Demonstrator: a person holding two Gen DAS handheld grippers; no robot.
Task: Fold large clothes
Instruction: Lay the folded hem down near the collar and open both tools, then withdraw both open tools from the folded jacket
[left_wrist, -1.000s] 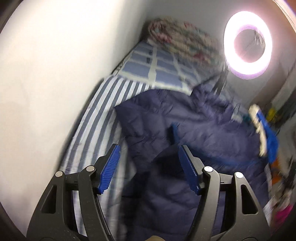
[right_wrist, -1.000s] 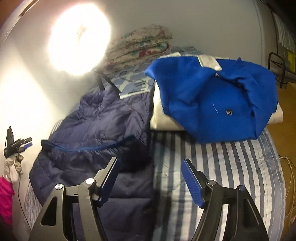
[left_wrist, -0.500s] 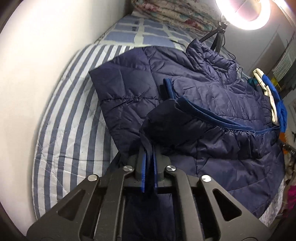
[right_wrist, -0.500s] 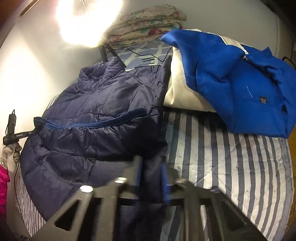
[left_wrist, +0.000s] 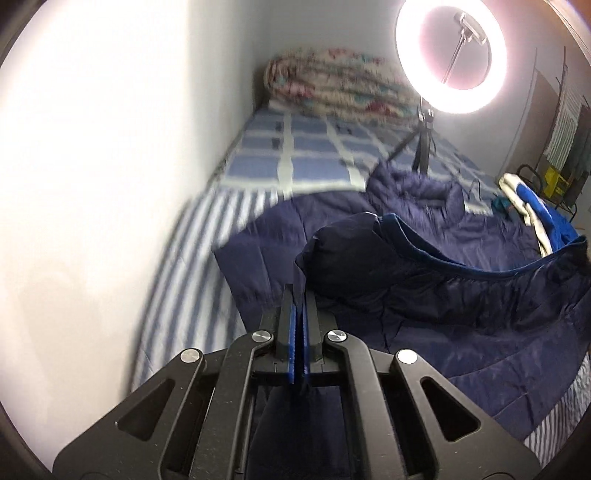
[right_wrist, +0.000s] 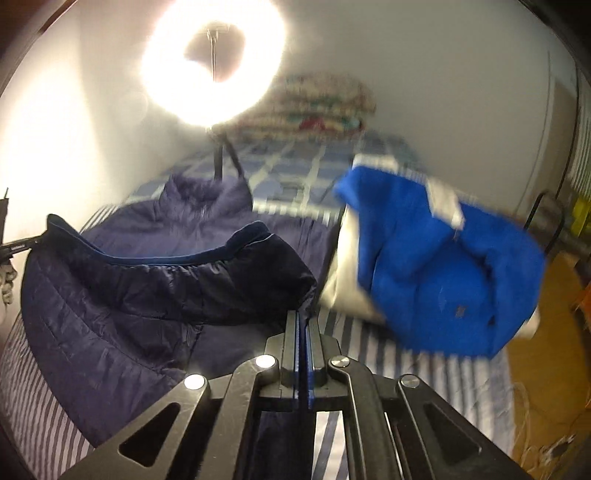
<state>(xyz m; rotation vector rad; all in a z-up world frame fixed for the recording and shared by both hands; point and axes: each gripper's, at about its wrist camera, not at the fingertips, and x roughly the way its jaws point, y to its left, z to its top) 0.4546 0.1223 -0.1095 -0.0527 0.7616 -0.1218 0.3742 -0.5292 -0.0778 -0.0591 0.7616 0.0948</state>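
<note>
A navy quilted puffer jacket (left_wrist: 461, 295) lies spread on the striped bed, its collar toward the ring light; it also shows in the right wrist view (right_wrist: 122, 302). My left gripper (left_wrist: 298, 295) is shut on the jacket's bottom hem at one corner and holds it lifted. My right gripper (right_wrist: 303, 325) is shut on the hem at the other corner, also lifted. The hem hangs taut between the two, with its blue lining edge (right_wrist: 166, 260) showing.
A striped sheet (left_wrist: 192, 295) covers the bed beside a white wall (left_wrist: 92, 184). A ring light on a tripod (left_wrist: 450, 55) stands past the collar. A folded floral quilt (left_wrist: 332, 85) lies at the head. A blue and white garment (right_wrist: 436, 266) lies to the right.
Both grippers closed on the jacket's hem corners, then rose with them. The hem is now off the bed and the views tilt up toward the head of the bed.
</note>
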